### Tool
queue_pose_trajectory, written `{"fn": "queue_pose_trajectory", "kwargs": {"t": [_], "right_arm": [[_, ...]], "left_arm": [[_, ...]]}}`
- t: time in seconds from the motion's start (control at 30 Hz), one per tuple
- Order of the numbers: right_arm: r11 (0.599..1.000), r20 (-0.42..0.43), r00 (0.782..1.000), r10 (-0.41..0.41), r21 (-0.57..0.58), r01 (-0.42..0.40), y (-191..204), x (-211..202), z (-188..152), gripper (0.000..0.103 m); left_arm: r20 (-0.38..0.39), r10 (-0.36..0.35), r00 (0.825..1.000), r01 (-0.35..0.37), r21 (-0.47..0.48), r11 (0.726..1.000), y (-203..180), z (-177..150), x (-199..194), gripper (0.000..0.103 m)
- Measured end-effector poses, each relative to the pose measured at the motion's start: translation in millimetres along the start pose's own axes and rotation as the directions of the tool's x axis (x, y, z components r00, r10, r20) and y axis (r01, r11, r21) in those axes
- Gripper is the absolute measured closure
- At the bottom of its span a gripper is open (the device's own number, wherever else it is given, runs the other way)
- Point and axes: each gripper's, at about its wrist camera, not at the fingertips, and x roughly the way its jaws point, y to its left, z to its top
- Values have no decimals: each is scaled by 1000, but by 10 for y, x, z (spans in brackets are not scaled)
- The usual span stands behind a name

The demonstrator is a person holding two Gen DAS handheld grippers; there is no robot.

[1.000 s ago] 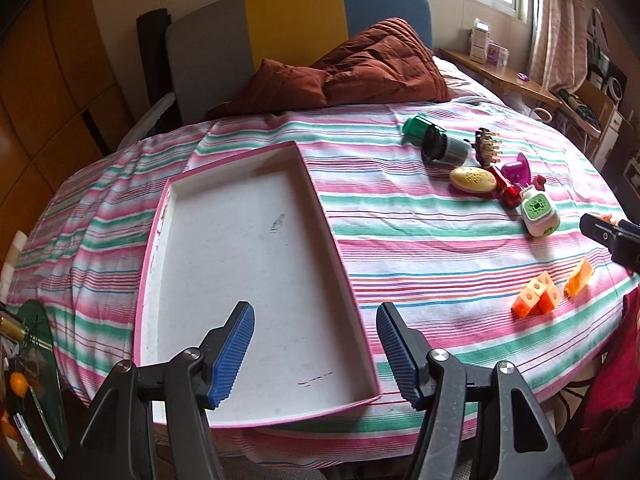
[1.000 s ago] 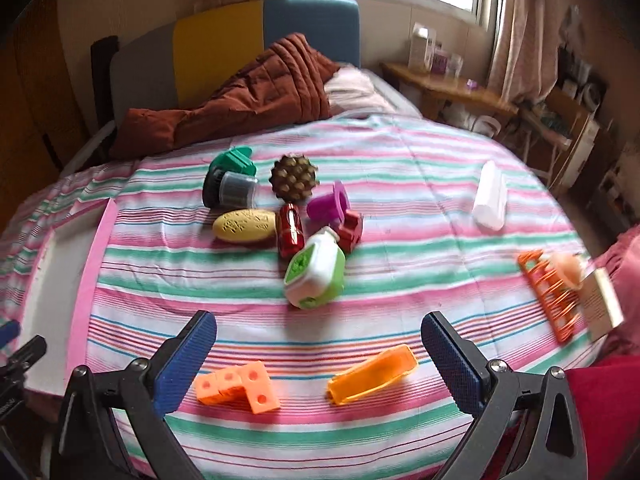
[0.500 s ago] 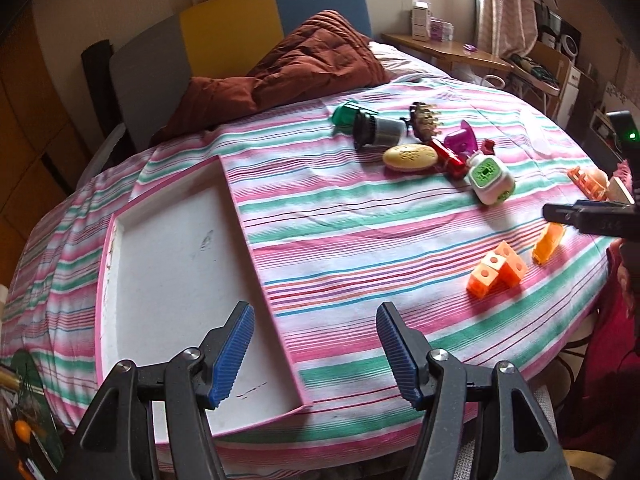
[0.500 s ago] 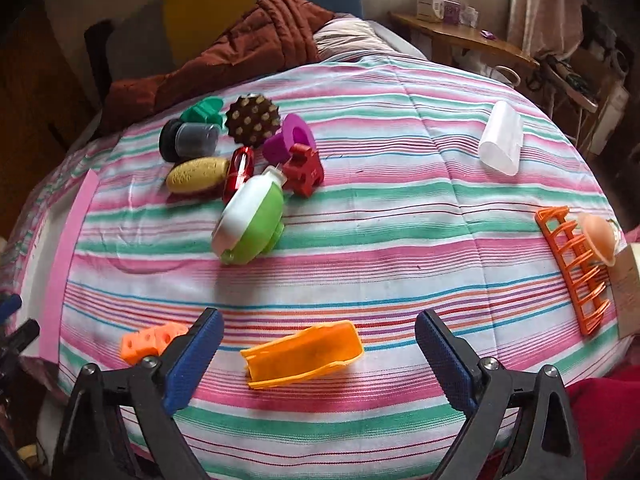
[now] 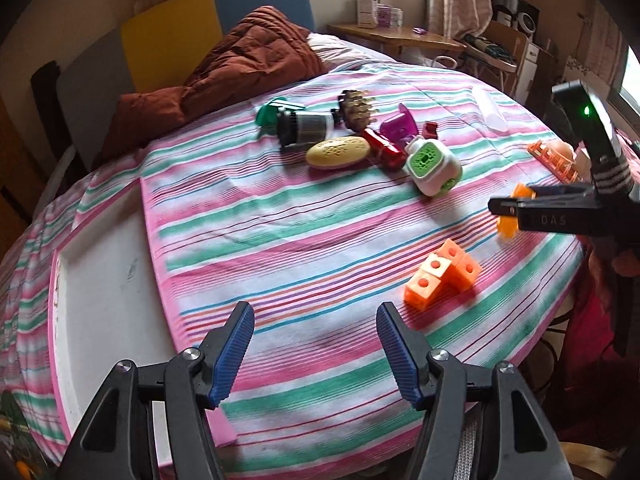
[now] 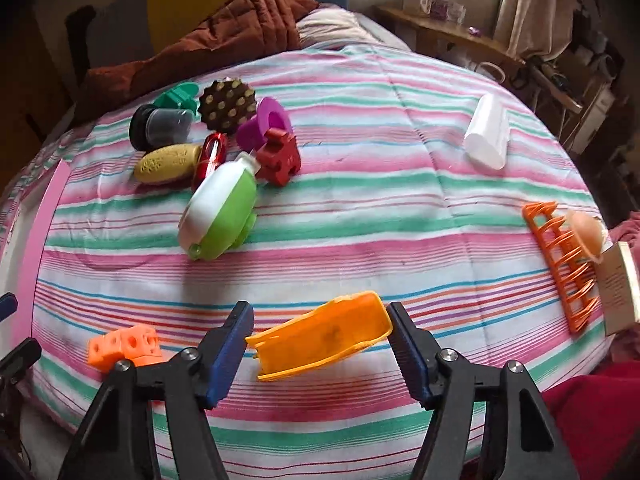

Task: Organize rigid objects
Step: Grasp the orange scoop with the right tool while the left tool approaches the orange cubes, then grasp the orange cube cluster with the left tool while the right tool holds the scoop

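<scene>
My right gripper (image 6: pixel 320 338) has closed on an orange scoop-shaped piece (image 6: pixel 320 342), pads touching both its ends; it seems slightly lifted off the cloth. It shows in the left wrist view (image 5: pixel 508 226) behind the right gripper's finger. My left gripper (image 5: pixel 316 350) is open and empty above the striped cloth, between the pink-rimmed white tray (image 5: pixel 108 280) on the left and orange cubes (image 5: pixel 440 276) on the right. A cluster of toys lies farther back: a green-white case (image 6: pixel 220 210), a yellow oval (image 6: pixel 168 162), a red block (image 6: pixel 280 156).
A white bottle (image 6: pixel 488 132) lies at the far right. An orange rack (image 6: pixel 564 264) with a peach ball (image 6: pixel 586 232) and a book sit at the right edge. A brown quilt (image 5: pixel 240 68) lies at the back.
My right gripper moved forward and down and its jaws closed around the orange scoop. My left gripper swung right, away from the tray, toward the orange cubes.
</scene>
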Motion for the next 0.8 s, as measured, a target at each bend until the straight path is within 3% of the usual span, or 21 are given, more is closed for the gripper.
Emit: {"fn": "queue_pose_trajectory", "kwargs": {"t": [0.13,0.37,0.57,0.8], "right_arm": [[993,-48,995,92,75,-88,-59,50,1,34],[991,-86,990,112,86,-104,-32,131,-14,31],[991,-98,988,119,77,-112,-10,135,-31,29],[989,-105,987,120,94,-110,-65,145,-52,34]], "left_arm": [[-11,-24,1000,25,48,999,-145,46,124,38],[-39,-135,990,138,80,987,-351,181,313,38],[-37,-179,983,182,152,971,-579,268,413,38],[-26,-306,952,307,116,945,-577,281,547,38]]}}
